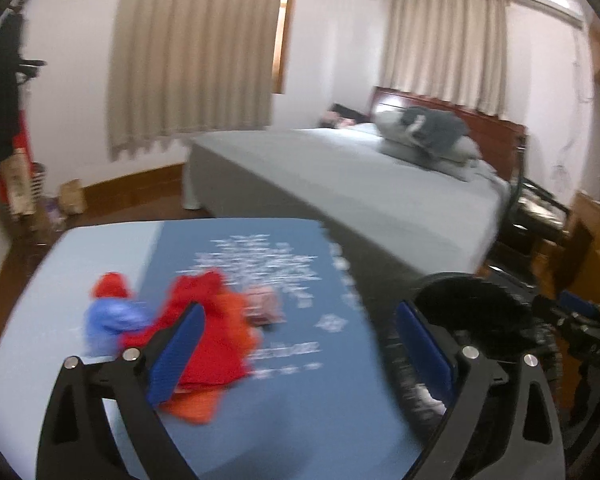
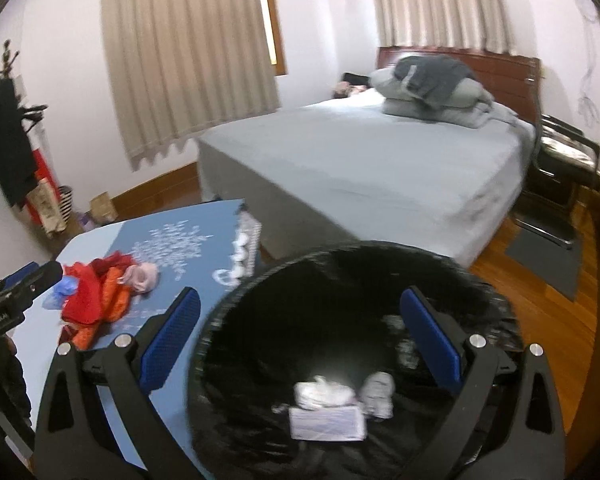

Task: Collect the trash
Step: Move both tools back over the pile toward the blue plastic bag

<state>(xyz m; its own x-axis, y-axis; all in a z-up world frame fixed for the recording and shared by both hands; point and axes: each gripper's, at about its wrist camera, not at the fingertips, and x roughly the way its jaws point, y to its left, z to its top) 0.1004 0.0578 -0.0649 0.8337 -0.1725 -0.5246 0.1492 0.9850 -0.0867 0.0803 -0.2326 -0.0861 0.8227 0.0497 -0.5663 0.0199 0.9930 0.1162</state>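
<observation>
Bedroom backdrop: grey bed (image 2: 360,160) sitting behind a blue desk (image 1: 292,400). Left gripper (image 1: 296,352) hovering over the desk, jaws spread wide, holding nothing; red wrapper pile (image 1: 208,332) lying on the desk just beside its left finger. Right gripper (image 2: 300,344) hanging released above the black trash bin (image 2: 340,280); white crumpled trash (image 2: 328,412) resting at the bin's bottom

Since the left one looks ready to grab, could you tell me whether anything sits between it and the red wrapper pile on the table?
Nothing visible does: the left hand-held gripper is open just above the red wrapper pile on the blue table.
</observation>
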